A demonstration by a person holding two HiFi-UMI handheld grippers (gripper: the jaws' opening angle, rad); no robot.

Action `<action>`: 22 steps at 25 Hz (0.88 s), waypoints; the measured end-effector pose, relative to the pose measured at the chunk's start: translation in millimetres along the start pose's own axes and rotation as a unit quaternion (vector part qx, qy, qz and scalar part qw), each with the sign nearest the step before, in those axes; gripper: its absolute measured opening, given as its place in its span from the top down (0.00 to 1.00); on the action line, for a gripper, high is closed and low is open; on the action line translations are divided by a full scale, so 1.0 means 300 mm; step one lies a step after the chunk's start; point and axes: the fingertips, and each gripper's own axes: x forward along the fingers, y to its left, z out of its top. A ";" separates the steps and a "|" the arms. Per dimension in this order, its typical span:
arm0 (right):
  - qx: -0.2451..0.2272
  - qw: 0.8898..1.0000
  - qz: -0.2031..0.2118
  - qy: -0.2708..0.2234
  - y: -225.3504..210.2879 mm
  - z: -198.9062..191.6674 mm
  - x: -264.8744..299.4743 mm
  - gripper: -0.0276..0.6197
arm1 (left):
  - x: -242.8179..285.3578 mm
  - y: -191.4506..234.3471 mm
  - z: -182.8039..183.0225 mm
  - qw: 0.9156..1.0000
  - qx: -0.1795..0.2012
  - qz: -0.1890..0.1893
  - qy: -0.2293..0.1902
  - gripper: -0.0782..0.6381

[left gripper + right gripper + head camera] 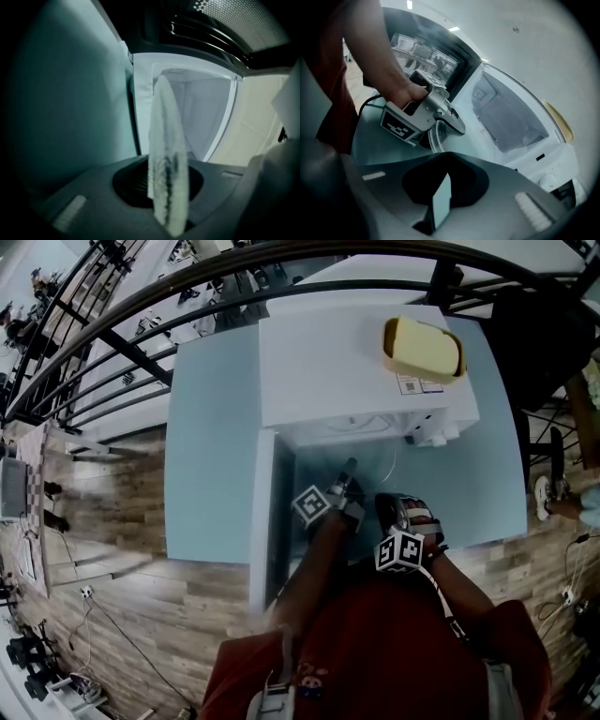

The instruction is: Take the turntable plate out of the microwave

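Observation:
The glass turntable plate (166,154) stands on edge, upright, between the jaws of my left gripper (164,187), which is shut on its rim. In the right gripper view the same plate (436,138) shows as a clear disc hanging below my left gripper (457,124), just in front of the open microwave (511,117). From the head view my left gripper (349,474) reaches toward the microwave's (347,362) open front. My right gripper (398,507) sits beside it to the right, and its jaws (440,197) are shut with nothing in them.
The microwave door (262,512) stands swung open to the left. A yellow block (422,348) lies on the microwave's top. The microwave rests on a pale blue table (211,446). A dark metal railing (141,324) curves behind it.

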 end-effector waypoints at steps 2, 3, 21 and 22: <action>0.030 1.000 0.003 0.002 -0.006 -0.009 -0.009 0.96 | -0.003 -0.011 -0.009 1.000 0.000 -0.005 -0.003 0.85; 0.041 0.999 0.002 0.002 -0.012 -0.009 -0.014 0.96 | -0.007 -0.011 -0.010 1.000 0.001 -0.003 -0.003 0.85; 0.187 0.980 -0.036 -0.049 -0.218 -0.060 -0.084 0.96 | -0.112 -0.067 -0.072 0.999 0.016 0.027 -0.013 0.85; 0.198 0.978 -0.035 -0.056 -0.229 -0.061 -0.088 0.96 | -0.121 -0.079 -0.078 0.999 0.010 0.026 -0.018 0.85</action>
